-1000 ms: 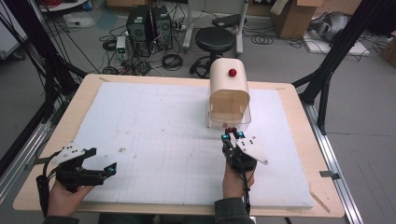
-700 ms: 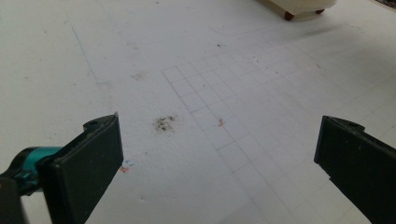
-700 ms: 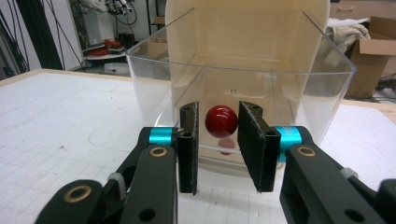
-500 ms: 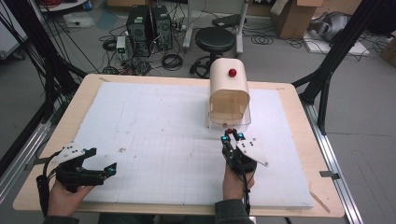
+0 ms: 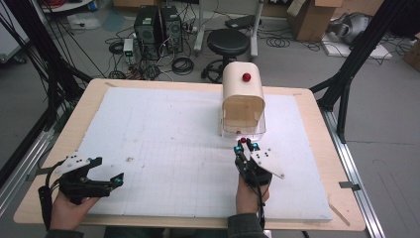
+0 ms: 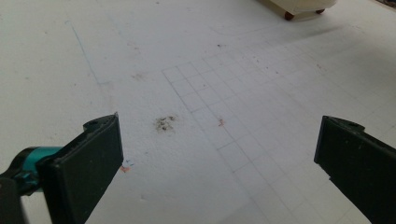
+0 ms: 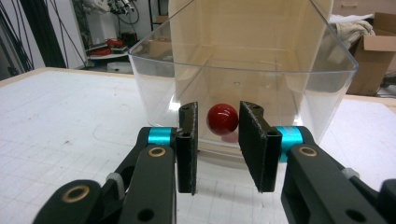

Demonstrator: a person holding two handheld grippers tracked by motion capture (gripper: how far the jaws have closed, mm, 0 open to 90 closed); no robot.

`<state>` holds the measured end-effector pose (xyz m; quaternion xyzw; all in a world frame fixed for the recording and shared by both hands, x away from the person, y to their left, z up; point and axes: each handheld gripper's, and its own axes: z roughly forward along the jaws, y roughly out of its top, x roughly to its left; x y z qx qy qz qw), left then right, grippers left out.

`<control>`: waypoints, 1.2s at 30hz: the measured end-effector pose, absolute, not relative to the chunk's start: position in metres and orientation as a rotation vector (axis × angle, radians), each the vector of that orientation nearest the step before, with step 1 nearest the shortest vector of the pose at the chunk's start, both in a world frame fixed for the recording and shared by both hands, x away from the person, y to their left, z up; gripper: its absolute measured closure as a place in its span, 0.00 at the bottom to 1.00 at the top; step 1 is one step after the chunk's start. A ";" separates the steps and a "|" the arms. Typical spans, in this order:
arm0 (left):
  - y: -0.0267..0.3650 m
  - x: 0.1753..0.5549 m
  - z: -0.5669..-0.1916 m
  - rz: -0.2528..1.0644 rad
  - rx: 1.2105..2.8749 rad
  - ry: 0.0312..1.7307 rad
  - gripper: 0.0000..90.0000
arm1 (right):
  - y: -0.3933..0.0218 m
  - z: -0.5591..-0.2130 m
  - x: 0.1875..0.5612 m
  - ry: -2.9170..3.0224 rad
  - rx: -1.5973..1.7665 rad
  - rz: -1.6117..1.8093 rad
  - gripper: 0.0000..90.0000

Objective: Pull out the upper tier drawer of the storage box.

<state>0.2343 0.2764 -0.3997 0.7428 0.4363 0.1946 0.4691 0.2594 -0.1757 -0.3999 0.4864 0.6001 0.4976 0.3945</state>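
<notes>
Right tool (image 7: 217,154) nearer red knob (image 7: 222,119)

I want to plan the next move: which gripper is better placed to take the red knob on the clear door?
The right gripper. Its jaws stand narrowly apart just before the red knob on the clear door. The left gripper is open, far across the table.

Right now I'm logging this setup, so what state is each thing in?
Bread box: standing upright, clear front door closed.
Red knob on door: between right tool's jaws, not yet clamped.
Right tool: partly open.
Left tool: wide open, holding nothing.
</notes>
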 end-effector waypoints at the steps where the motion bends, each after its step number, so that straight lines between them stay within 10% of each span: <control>1: 0.277 0.234 -0.400 0.477 1.824 1.068 0.02 | -0.176 -0.400 0.259 1.524 1.232 1.264 0.75; 17: 0.277 0.234 -0.400 0.477 1.824 1.068 0.02 | -0.177 -0.400 0.254 1.548 1.215 1.278 0.72; 36: 0.276 0.235 -0.400 0.473 1.822 1.075 0.02 | -0.199 -0.396 0.252 1.789 1.137 1.381 0.36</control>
